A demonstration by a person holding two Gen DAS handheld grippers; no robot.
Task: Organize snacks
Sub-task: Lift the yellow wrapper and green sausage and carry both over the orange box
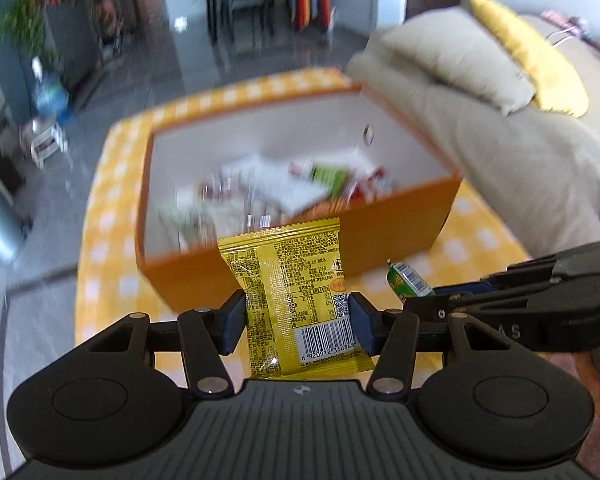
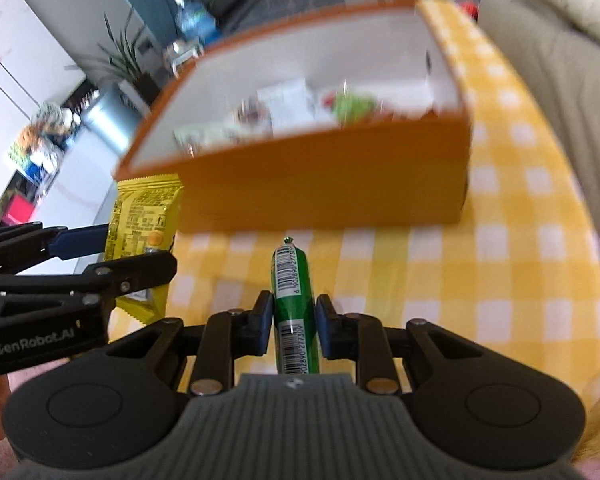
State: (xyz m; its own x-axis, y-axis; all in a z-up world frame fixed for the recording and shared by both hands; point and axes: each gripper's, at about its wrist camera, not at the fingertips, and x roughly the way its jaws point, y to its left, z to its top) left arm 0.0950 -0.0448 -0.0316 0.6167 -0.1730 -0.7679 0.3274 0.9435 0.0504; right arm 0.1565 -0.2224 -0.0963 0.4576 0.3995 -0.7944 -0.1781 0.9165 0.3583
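Note:
My left gripper (image 1: pixel 298 322) is shut on a yellow snack packet (image 1: pixel 296 292), printed side and barcode facing the camera, held upright above the table. My right gripper (image 2: pixel 294 326) is shut on a green sausage-shaped snack stick (image 2: pixel 294 300) with a barcode. Each gripper shows in the other's view: the right gripper (image 1: pixel 420 300) with the green stick (image 1: pixel 406 282), the left gripper (image 2: pixel 112 256) with the yellow packet (image 2: pixel 144 220). Ahead of both stands an orange box (image 1: pixel 400 236), white inside, with several wrapped snacks (image 1: pixel 284 184) lying in it. The same orange box (image 2: pixel 324 196) is blurred in the right wrist view.
A yellow-and-white checked cloth (image 2: pixel 500 272) covers the table (image 1: pixel 100 240). A beige sofa with cushions (image 1: pixel 480 92) and a yellow pillow (image 1: pixel 532 56) lies right of the box. Grey floor, plants and a water bottle (image 1: pixel 48 92) are at the left.

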